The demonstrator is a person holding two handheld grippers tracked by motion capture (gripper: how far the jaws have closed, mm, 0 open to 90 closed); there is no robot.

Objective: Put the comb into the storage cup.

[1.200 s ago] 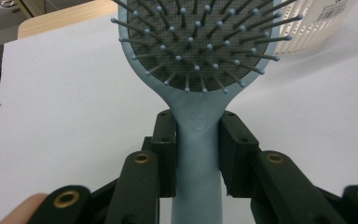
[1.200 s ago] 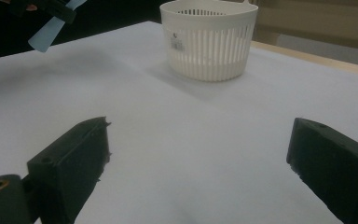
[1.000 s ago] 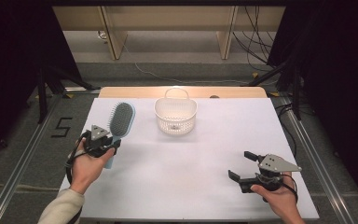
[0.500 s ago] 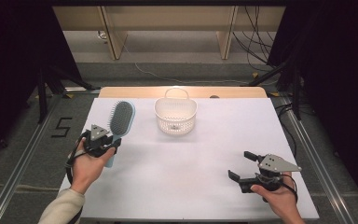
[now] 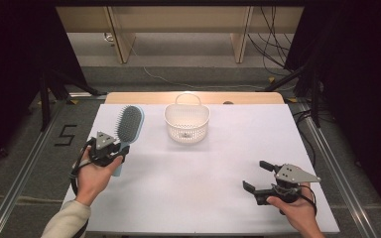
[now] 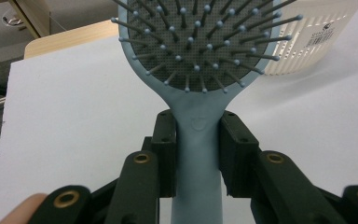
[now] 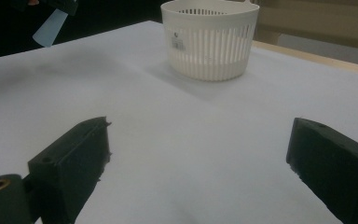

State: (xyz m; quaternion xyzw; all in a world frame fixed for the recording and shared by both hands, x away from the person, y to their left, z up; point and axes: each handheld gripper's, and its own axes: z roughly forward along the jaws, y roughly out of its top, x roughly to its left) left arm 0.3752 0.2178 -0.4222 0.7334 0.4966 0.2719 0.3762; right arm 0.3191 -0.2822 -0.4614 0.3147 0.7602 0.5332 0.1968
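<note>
A light blue hairbrush (image 5: 128, 125) with a grey bristle pad is held at the table's left side. My left gripper (image 5: 110, 149) is shut on its handle (image 6: 196, 154), just below the bristled head (image 6: 200, 42), which points toward the far edge. A white slotted basket (image 5: 187, 122) with a loop handle stands at the middle back of the white table (image 5: 203, 173); the same basket (image 7: 210, 37) is ahead of the right jaws. My right gripper (image 5: 258, 176) hovers near the front right with its jaws wide open and nothing between them.
A wooden board (image 5: 144, 97) runs along the table's far edge. Metal rails (image 5: 22, 168) flank both sides, with dark stands and cables (image 5: 273, 54) on the floor behind. A number 5 (image 5: 65, 135) is marked left of the table.
</note>
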